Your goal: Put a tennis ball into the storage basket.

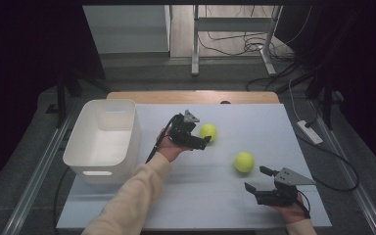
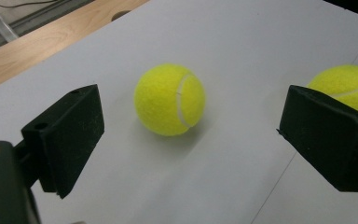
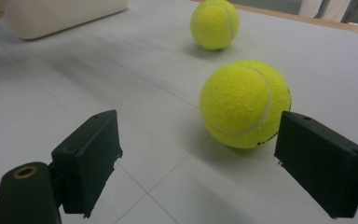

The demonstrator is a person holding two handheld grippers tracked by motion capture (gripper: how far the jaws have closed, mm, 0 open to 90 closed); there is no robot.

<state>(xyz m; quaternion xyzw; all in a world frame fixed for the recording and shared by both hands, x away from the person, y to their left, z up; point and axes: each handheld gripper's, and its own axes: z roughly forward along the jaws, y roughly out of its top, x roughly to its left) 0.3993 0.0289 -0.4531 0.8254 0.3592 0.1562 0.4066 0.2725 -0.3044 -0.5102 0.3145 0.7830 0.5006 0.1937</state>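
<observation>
Two yellow tennis balls lie on the pale grey table mat (image 1: 200, 196). My left gripper (image 1: 199, 136) is open and points right at the far ball (image 1: 208, 132), which lies just ahead of its jaws. In the left gripper view that ball (image 2: 170, 99) sits on the mat between and beyond the black fingers (image 2: 70, 135), untouched. My right gripper (image 1: 257, 178) is open at the front right, a little below and to the right of the near ball (image 1: 244, 161). In the right gripper view the near ball (image 3: 244, 103) lies just ahead of the right finger (image 3: 321, 163).
A white plastic bin (image 1: 133, 139) stands on the left of the mat. A strip of wooden table (image 1: 191, 96) shows behind the mat. Metal frame legs and cables lie on the floor beyond, and a power strip (image 1: 309, 132) lies off the right side.
</observation>
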